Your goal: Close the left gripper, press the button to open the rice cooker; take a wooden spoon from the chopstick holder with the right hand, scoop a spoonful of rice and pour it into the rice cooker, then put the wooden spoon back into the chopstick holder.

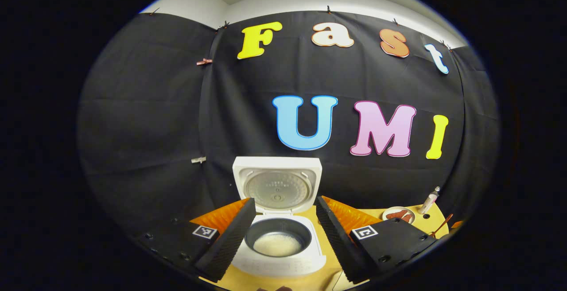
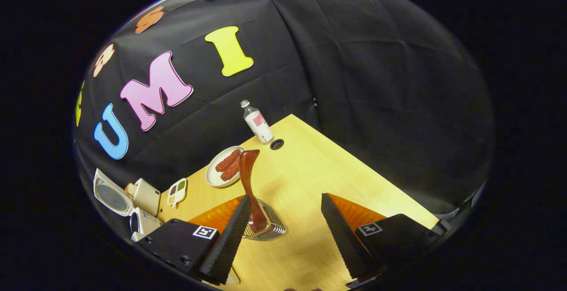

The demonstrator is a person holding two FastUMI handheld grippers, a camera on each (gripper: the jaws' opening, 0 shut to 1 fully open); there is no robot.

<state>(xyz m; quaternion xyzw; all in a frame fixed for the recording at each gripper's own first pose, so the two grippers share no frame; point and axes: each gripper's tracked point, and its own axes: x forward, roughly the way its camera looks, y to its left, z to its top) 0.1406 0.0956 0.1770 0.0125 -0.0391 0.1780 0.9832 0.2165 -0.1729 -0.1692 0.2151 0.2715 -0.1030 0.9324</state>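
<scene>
Nowhere legible: bottle (image 2: 258, 122) label, rice cooker (image 1: 278, 238) panel, both blurred.

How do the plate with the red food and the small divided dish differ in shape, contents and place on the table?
The plate is round with one open surface, while the divided dish is squarish and split into compartments. The plate carries dark red strips; the divided dish carries small portions, some green. The plate lies nearer the bottle; the divided dish lies nearer the rice cooker. Both are white and sit flat on the table.
</scene>
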